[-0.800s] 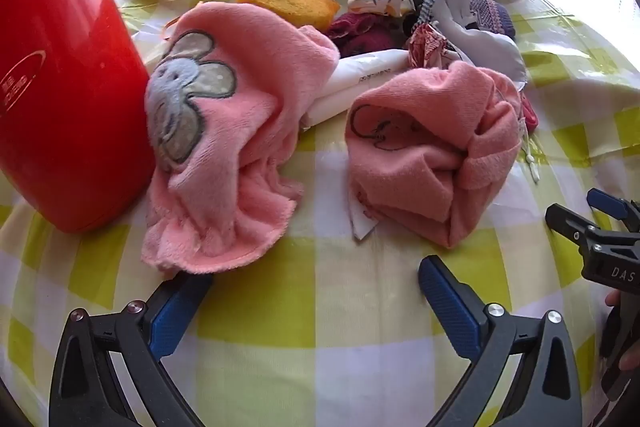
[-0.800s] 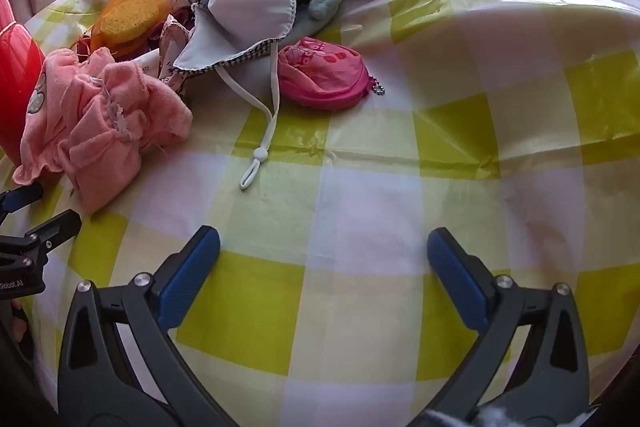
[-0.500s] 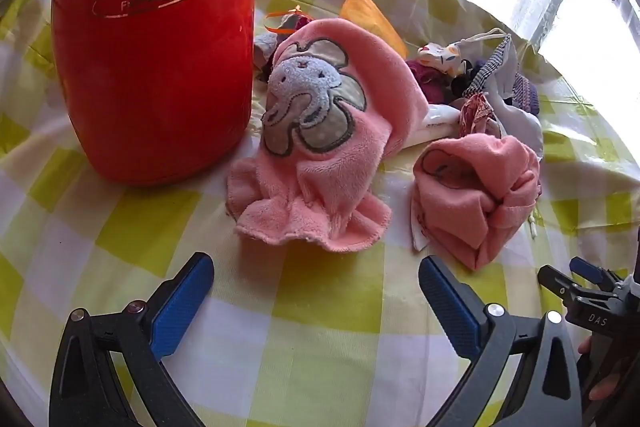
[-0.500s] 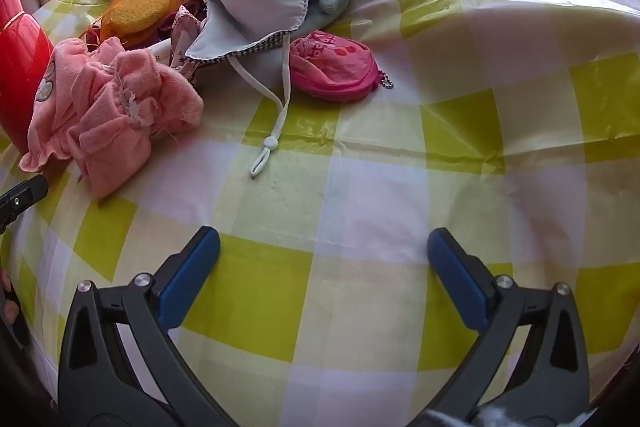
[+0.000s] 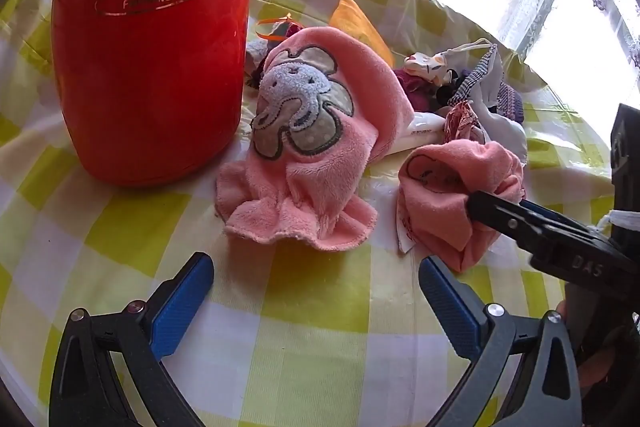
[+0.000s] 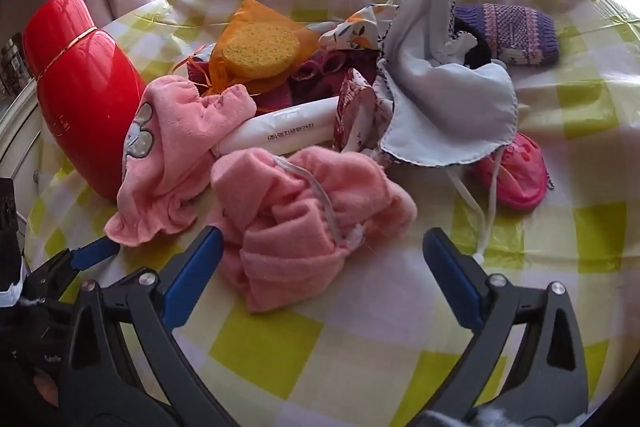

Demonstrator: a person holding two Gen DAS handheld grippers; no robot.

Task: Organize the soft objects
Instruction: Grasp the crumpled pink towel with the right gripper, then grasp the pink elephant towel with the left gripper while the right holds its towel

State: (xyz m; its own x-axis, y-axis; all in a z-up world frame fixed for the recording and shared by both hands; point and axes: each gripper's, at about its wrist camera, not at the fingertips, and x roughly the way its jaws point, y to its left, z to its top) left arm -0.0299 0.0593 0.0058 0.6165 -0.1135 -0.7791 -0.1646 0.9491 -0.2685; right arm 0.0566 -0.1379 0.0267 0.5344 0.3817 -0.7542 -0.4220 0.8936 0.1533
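A pink elephant cloth (image 5: 312,163) (image 6: 168,155) lies on the checked tablecloth beside a second, crumpled pink cloth (image 5: 452,195) (image 6: 304,211). My left gripper (image 5: 316,291) is open and empty, just short of the elephant cloth. My right gripper (image 6: 320,255) is open, its jaws standing either side of the near edge of the crumpled cloth; its finger (image 5: 516,215) reaches over that cloth in the left wrist view. Behind lies a heap: white pouch (image 6: 436,115), purple knit sock (image 6: 512,31), magenta pouch (image 6: 516,179), orange sponge bag (image 6: 256,47).
A tall red flask (image 5: 148,59) (image 6: 80,87) stands left of the cloths. A white tube (image 6: 280,135) lies in the heap. The yellow-checked tablecloth (image 6: 360,355) spreads toward me. A bright window and curtain are behind the table.
My right gripper has moved left and forward up to the crumpled pink cloth. My left gripper has drawn a little closer to the elephant cloth. Both stay open.
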